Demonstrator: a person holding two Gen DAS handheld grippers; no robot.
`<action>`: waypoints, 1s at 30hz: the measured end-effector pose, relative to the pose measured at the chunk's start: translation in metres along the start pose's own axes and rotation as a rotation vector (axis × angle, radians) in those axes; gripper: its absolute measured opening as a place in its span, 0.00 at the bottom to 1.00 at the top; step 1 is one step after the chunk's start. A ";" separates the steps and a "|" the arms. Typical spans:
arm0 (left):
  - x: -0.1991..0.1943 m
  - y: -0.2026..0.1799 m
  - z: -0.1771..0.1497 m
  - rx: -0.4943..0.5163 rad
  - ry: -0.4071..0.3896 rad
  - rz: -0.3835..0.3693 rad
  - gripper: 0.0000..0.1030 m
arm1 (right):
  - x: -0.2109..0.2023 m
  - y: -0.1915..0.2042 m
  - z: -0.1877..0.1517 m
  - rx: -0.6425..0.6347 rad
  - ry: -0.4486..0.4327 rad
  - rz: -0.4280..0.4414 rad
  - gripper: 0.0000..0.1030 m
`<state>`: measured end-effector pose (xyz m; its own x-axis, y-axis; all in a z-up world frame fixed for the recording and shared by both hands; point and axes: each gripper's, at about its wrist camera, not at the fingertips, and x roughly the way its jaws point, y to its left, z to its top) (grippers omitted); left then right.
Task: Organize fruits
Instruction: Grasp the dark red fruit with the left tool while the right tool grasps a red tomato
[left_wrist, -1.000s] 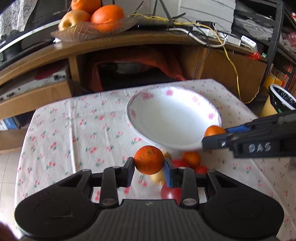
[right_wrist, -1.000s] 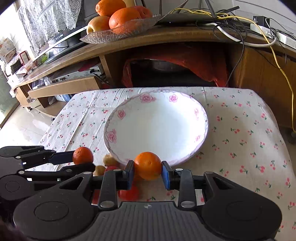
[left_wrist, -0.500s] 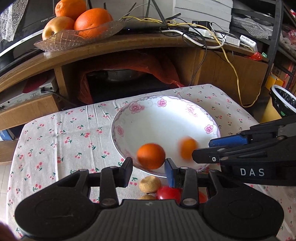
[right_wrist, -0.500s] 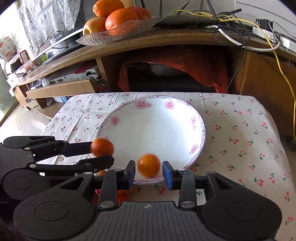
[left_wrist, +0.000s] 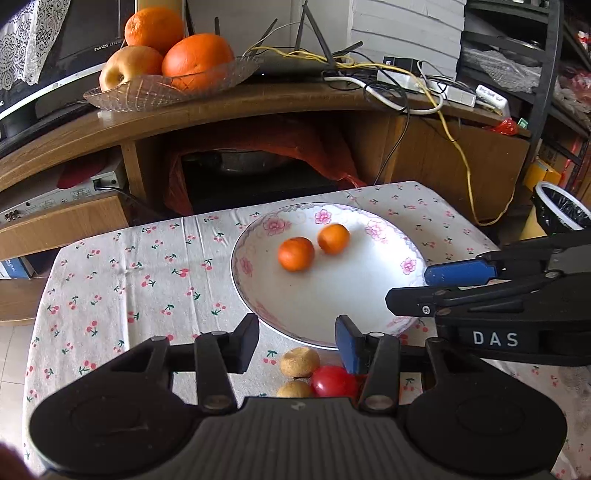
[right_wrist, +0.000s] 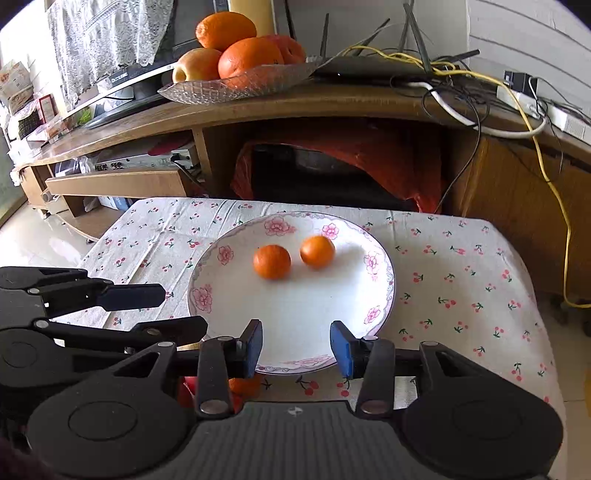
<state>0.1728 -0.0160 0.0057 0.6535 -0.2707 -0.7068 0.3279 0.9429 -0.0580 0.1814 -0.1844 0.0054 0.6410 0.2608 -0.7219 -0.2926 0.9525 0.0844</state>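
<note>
A white floral plate (left_wrist: 408, 265) (right_wrist: 373, 315) lies on the cherry-print tablecloth. Two small oranges lie in it side by side: one on the left (left_wrist: 295, 254) (right_wrist: 272, 261), one on the right (left_wrist: 333, 239) (right_wrist: 317, 251). My left gripper (left_wrist: 297, 341) is open and empty above the plate's near rim. My right gripper (right_wrist: 296, 349) is open and empty, also at the near rim. On the cloth before the plate lie two small tan fruits (left_wrist: 299, 362) (left_wrist: 294, 389), a red tomato (left_wrist: 332, 381) and an orange fruit (right_wrist: 243, 386), partly hidden.
A wooden TV stand (left_wrist: 258, 107) stands behind the table, with a glass dish of big oranges and an apple (left_wrist: 173, 62), cables and a router. A bin (left_wrist: 561, 210) stands at the right. The tablecloth (left_wrist: 129, 280) spreads left of the plate.
Both grippers opened and dropped their oranges into the plate. Both then pulled back towards the near rim. The oranges rolled to the plate's far half.
</note>
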 end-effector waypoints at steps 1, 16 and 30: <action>-0.001 0.000 -0.001 0.002 0.000 -0.002 0.52 | -0.001 0.001 0.000 -0.004 -0.001 -0.003 0.36; -0.028 0.003 -0.029 0.074 0.020 -0.033 0.55 | -0.026 0.004 -0.016 -0.031 -0.015 0.039 0.37; -0.015 -0.021 -0.054 0.194 0.103 -0.084 0.58 | 0.001 0.023 -0.043 -0.088 0.125 0.135 0.37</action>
<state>0.1196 -0.0211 -0.0207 0.5483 -0.3159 -0.7743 0.5096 0.8604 0.0099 0.1446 -0.1687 -0.0235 0.5000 0.3585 -0.7883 -0.4347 0.8912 0.1296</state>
